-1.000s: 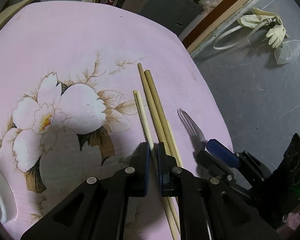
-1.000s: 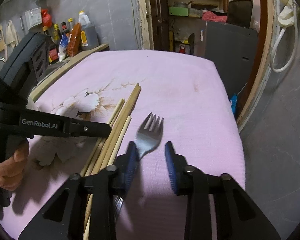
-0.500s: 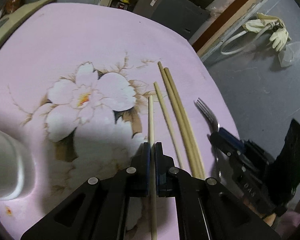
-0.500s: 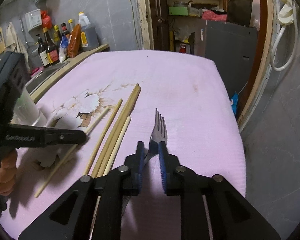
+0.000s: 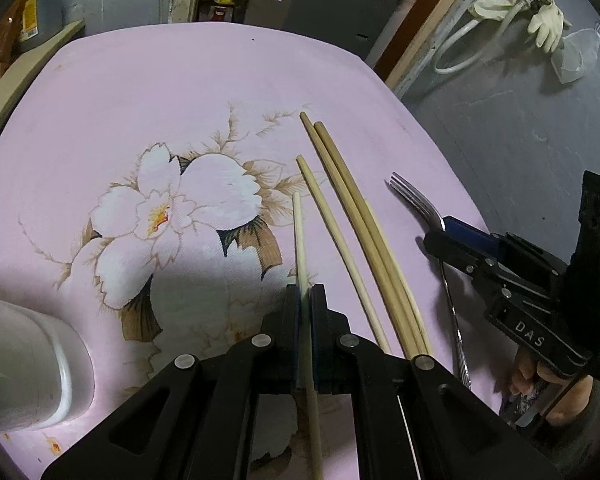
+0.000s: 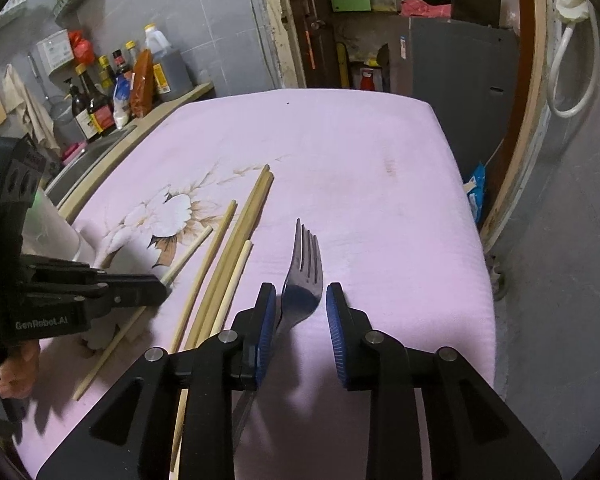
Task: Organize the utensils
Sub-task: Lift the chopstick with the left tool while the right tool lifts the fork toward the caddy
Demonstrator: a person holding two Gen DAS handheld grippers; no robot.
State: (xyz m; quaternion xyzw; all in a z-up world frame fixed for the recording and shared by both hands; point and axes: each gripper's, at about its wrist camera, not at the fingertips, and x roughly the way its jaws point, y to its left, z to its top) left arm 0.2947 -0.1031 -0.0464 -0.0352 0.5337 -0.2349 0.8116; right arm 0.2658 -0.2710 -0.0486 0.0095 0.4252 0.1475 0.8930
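We hold one chopstick and let go of the fork.

Our left gripper point(image 5: 305, 300) pinches a pale chopstick point(image 5: 300, 240) tight between narrow jaws, lifted off the pink cloth point(image 5: 180, 92). Our right gripper's point(image 6: 300, 312) jaws are opening, the fork point(image 6: 305, 276) loose between them, touching the left pad only. We judge sorting is under way: next, carry the stick to the white cup point(image 5: 28, 364) at our left. The other chopsticks point(image 5: 364, 248), slim and bare wood, lie side by side beside the fork.
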